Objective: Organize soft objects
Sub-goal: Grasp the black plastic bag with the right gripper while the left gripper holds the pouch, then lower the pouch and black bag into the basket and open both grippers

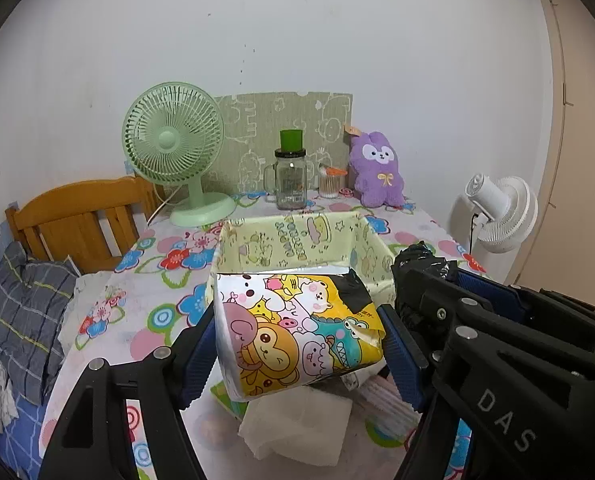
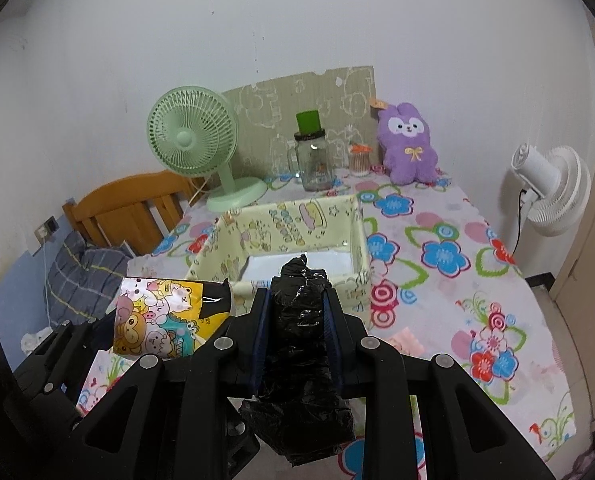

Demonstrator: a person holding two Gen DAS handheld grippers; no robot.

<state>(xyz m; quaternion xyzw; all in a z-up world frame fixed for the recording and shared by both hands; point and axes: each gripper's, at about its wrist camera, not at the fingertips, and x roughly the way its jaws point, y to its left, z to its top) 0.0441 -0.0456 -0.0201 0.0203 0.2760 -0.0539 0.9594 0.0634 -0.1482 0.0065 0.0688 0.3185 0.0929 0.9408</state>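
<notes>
My left gripper [image 1: 297, 344] is shut on a soft pack with cartoon animals [image 1: 293, 328], held above the table; the same pack [image 2: 161, 320] shows at the left of the right wrist view. My right gripper [image 2: 297, 320] is shut on a crumpled black plastic bundle [image 2: 301, 316], which hangs down below the pads. That bundle [image 1: 421, 264] also peeks over the right gripper in the left wrist view. Just beyond both stands an open pale-yellow storage box [image 2: 361, 236] with cartoon print, its floor bare and whitish. A purple plush rabbit [image 2: 409, 144] sits at the back right.
On the flowered tablecloth [image 2: 449, 264] stand a green fan [image 2: 193, 140], a glass jar with green lid [image 2: 313, 160] and a small cup of sticks [image 2: 359, 162]. Folded white tissue [image 1: 297, 424] lies under the left gripper. A white fan [image 2: 553, 188] stands beside the table, a wooden chair [image 1: 77, 220] left.
</notes>
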